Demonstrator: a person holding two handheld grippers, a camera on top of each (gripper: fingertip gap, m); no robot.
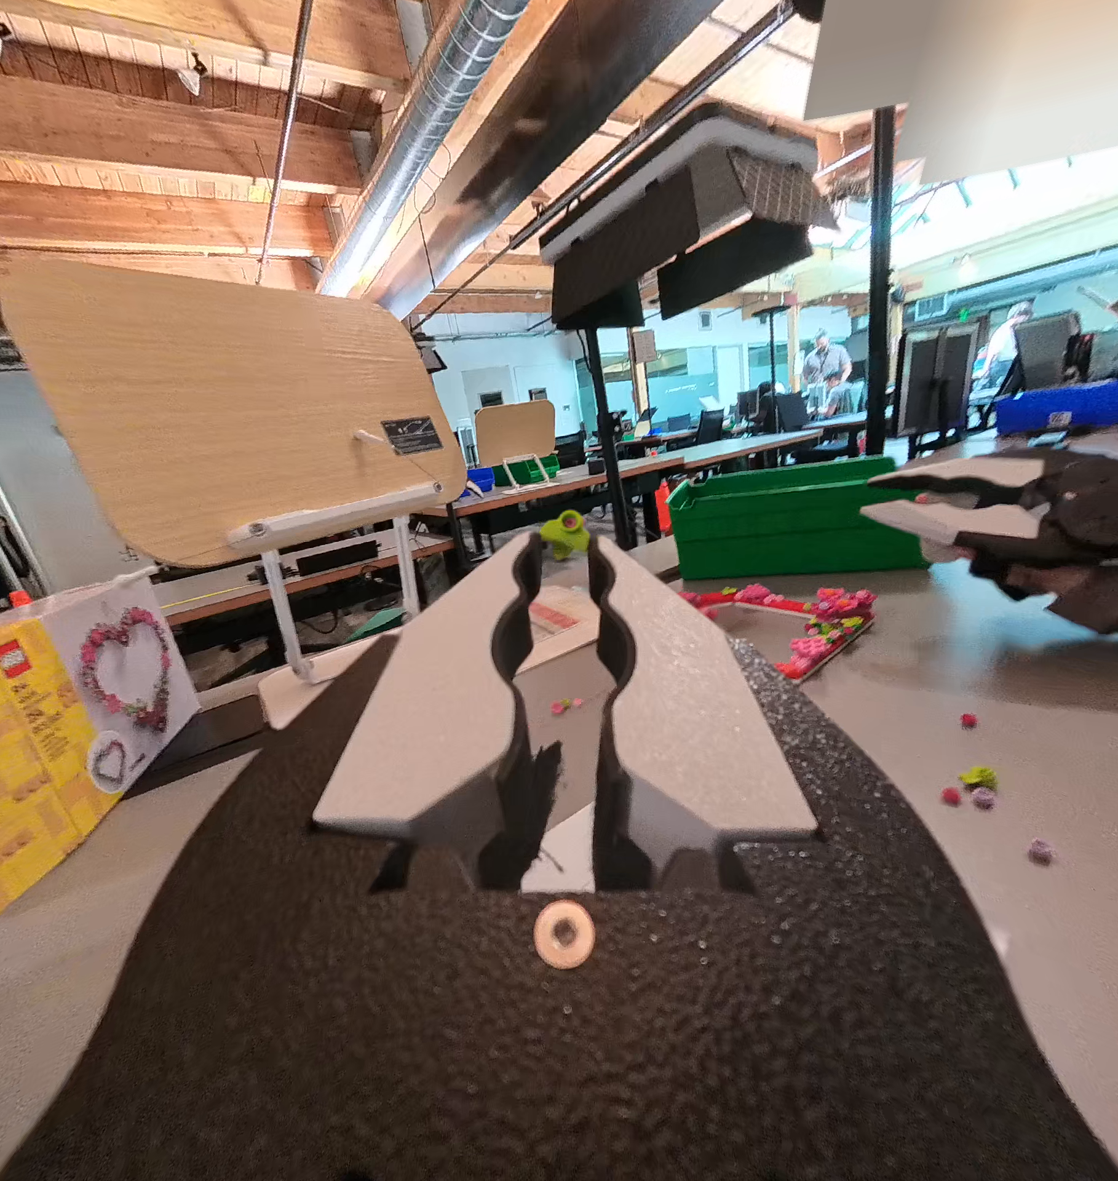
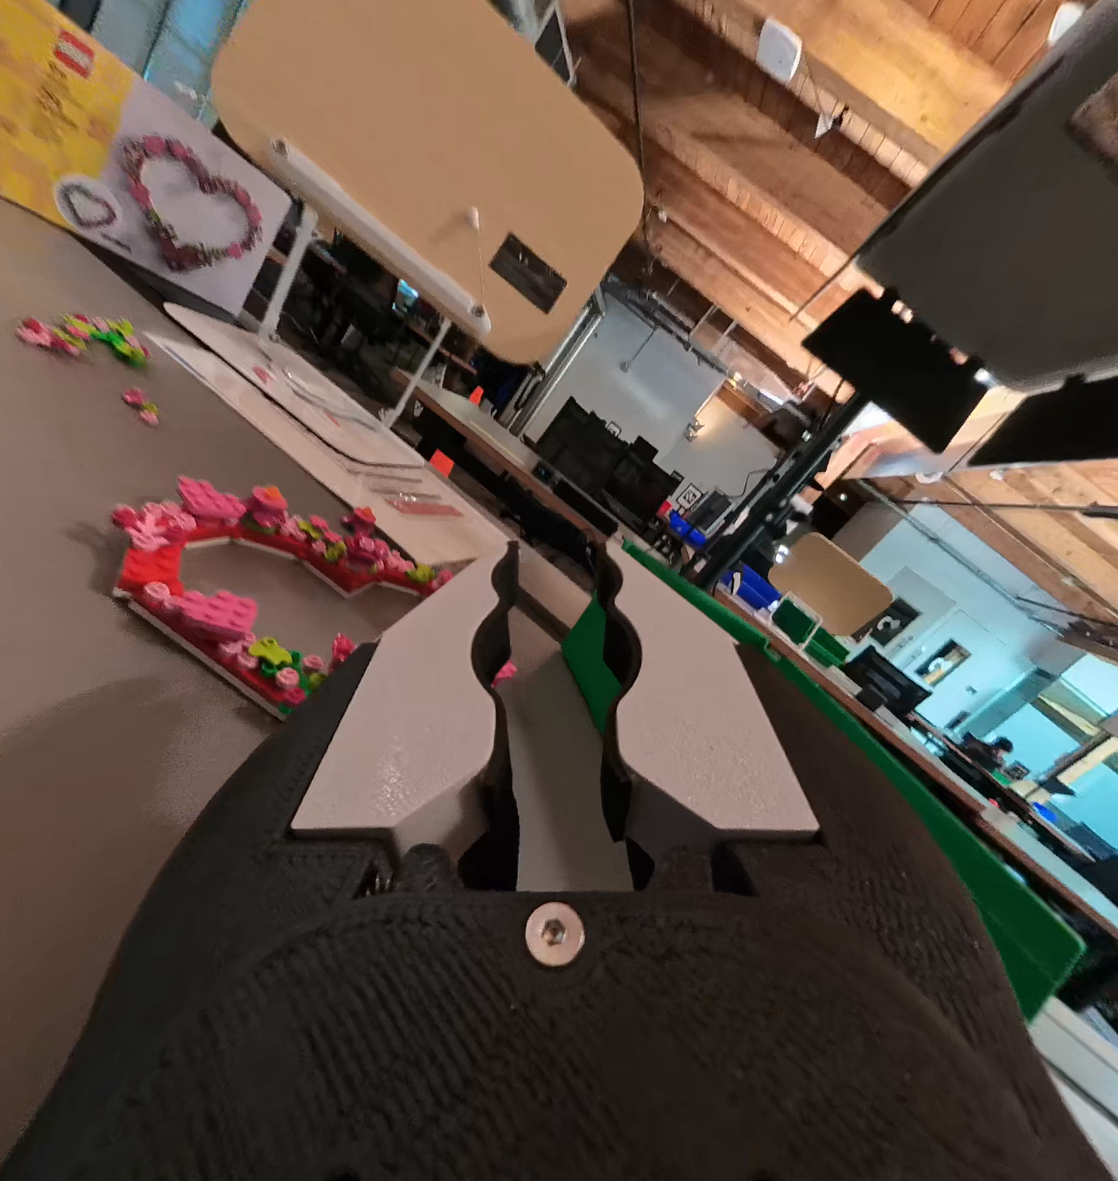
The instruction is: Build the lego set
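Observation:
My left gripper (image 1: 564, 543) is shut on a small lime-green lego piece (image 1: 563, 530) with a pink spot, held at the fingertips above the table. The partly built heart frame (image 1: 818, 629), red with pink flowers, lies on the grey table to the right of it; it also shows in the right wrist view (image 2: 224, 613), left of my right gripper (image 2: 556, 553). The right gripper's jaws stand a little apart with nothing seen between them. It shows in the left wrist view (image 1: 866, 497) at the far right, above the table.
Loose pink, green and purple pieces (image 1: 978, 783) lie on the table; more lie farther off (image 2: 83, 332). A green bin (image 1: 793, 530) stands behind the heart. The yellow set box (image 1: 32, 735), an instruction booklet (image 2: 326, 409) and a wooden board stand (image 1: 224, 415) are at the left. The left gripper's tips are roughly 35 cm from the right gripper's.

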